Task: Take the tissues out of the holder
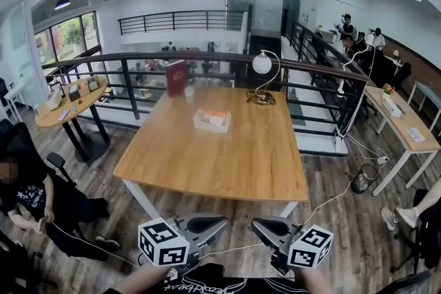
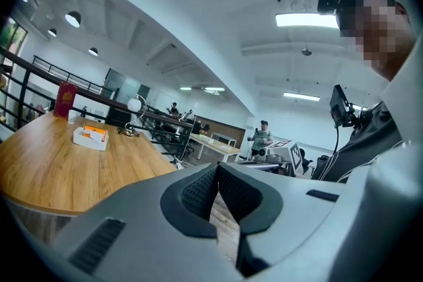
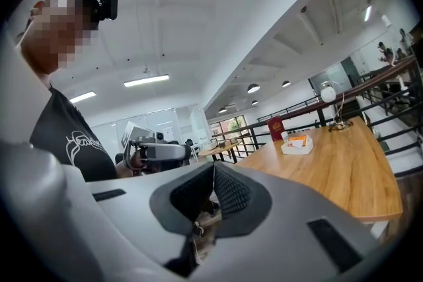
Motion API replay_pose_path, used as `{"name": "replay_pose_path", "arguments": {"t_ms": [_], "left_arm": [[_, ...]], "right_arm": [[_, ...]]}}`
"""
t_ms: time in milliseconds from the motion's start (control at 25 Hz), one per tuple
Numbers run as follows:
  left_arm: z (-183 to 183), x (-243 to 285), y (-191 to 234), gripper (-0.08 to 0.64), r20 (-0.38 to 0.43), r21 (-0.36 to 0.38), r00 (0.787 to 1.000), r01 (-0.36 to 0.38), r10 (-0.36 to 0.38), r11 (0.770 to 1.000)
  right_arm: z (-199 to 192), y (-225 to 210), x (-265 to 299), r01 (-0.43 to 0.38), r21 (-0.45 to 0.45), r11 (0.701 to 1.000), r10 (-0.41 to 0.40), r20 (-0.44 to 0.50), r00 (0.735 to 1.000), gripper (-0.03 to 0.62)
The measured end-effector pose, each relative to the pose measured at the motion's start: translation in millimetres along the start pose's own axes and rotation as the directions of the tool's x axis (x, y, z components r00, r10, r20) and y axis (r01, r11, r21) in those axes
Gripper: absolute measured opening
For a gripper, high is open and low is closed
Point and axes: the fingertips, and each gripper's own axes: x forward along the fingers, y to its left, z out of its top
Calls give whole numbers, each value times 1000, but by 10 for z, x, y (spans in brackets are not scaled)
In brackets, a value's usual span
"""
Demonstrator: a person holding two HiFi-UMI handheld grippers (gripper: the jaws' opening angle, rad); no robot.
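Both tools low, close to the person's body, short of the near edge of the tabletop (image 1: 207,169). Tips face each other, nearly meeting, apart from any object.

Left tool (image 1: 224,221): jaws pressed together, nothing between the pads, only floor showing below them in the left gripper view. Right tool (image 1: 254,222): same, jaws closed and empty. Reads as a carry or rest posture. With nothing in reach, there is no reason to hold them open.

Holder (image 1: 211,122): a shallow white tray, well out on the tabletop beyond its middle, far from both tools. Tissues (image 1: 215,116) sit inside it, white with an orange pack or wrapper on top. Too small to tell whether they are loose or packed.

Beyond the holder, near the far edge: a red box (image 1: 176,77), upright, and a lamp (image 1: 262,63) with a round white head on a curved stem. Both are apart from the holder, so the approach from the near side looks unobstructed.

Judgement: task not yet begun. A reach across the tabletop is needed first, with at least one tool opened before arrival. The light tray may slide when the tissues are pulled, so the second tool would likely serve to steady it.
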Motion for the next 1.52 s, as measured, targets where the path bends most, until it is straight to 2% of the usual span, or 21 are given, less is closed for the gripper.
{"name": "replay_pose_path", "arguments": {"t_ms": [240,440,640,1040,1520], "left_arm": [[36,152,82,13,-18,17,1000,21,-21,1000],[55,215,383,12,-19,0,1000,25,-25,1000],[105,317,830,14,-27,-35,1000,12,-13,999],[430,596,1788,13,-44,-71,999,3,-6,997],[864,679,3112,13,-36,-111,999,-12,8,994]], "right_arm": [[65,-164,4,18,-2,1000,-18,14,1000,17],[70,-401,186,39,10,999,-39,7,999,17],[93,-721,488,38,36,999,-38,-12,999,17],[319,-1445,1182,36,76,996,-34,-37,999,17],[666,-2201,2298,22,83,996,-15,-80,997,17]]}}
